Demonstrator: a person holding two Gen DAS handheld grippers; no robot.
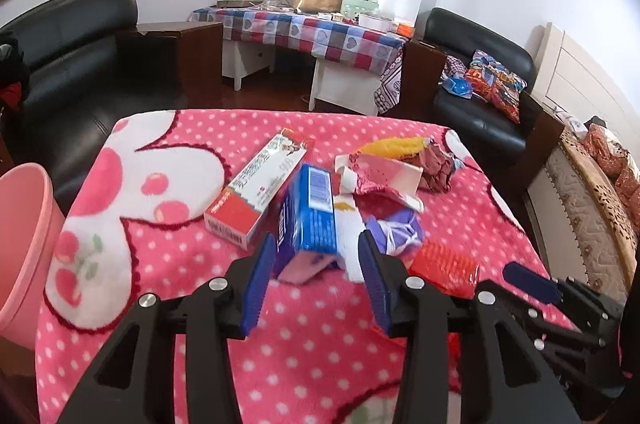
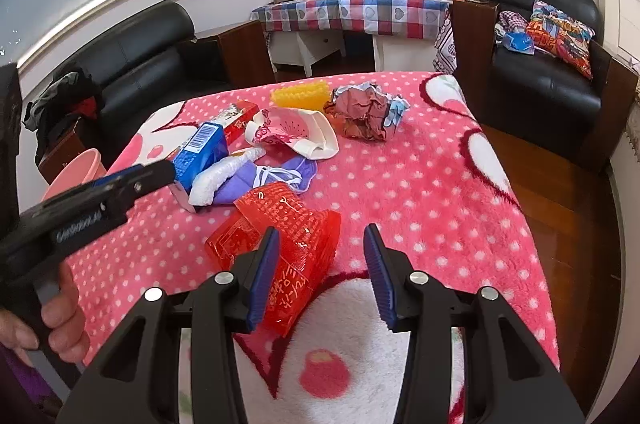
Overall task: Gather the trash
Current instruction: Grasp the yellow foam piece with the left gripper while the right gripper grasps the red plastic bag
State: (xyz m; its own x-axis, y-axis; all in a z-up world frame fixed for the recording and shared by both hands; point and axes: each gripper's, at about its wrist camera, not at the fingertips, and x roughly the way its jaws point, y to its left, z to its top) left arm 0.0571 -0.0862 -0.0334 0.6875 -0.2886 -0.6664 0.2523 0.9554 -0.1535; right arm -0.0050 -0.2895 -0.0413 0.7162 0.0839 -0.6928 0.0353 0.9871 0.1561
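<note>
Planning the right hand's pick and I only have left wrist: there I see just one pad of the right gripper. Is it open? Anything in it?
Observer: Open. The right gripper has its jaws apart, nothing pinched.
Operator: Where's the red wrapper relative to it?
Observer: The red wrapper lies under its left finger; most of the gap shows bare blanket.
Operator: Is the wrapper clear of other trash?
Observer: No. Its far edge meets the purple item, so that may drag along.
</note>
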